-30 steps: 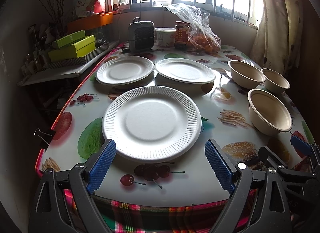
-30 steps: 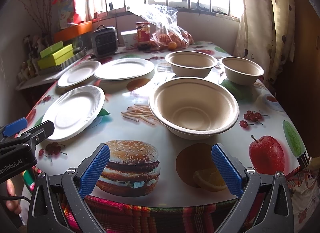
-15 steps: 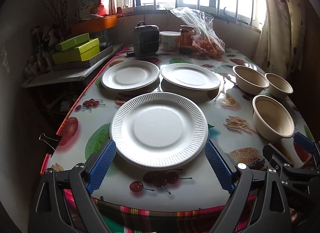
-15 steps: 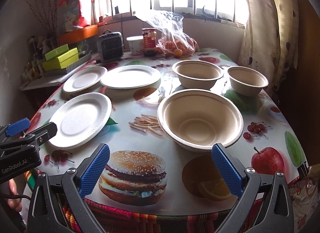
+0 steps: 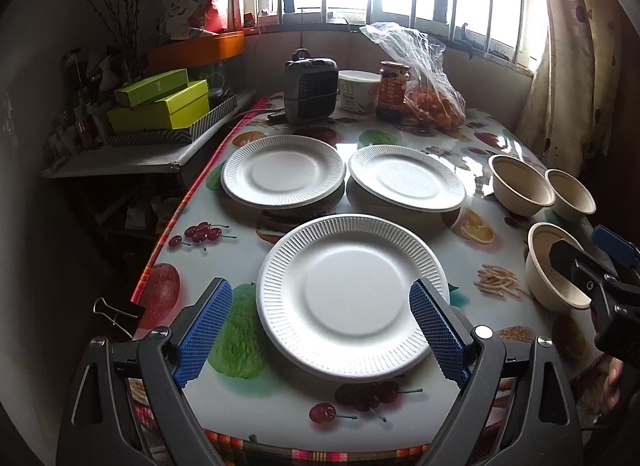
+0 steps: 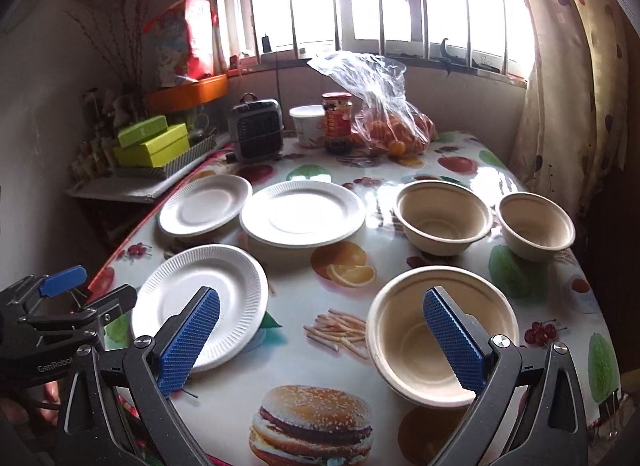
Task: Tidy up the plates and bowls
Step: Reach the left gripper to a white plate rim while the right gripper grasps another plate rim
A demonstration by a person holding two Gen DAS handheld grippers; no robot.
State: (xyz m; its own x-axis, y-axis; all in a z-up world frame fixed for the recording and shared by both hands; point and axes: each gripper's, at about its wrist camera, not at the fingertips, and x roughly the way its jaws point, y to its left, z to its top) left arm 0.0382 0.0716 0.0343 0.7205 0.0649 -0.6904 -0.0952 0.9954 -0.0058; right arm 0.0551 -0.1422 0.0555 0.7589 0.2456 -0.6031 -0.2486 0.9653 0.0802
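Partly tool-hidden near bowl [image 5: 556,266]

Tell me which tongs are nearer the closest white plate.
Left. The left tongs are open around the near plate, one finger on each side. The right tongs are off to its right, open at the near bowl.

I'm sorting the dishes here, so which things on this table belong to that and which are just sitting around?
Job: near plate, two far plates, near bowl, two far bowls.

Lying about: small heater, white tub, jar, bag of oranges, green boxes.
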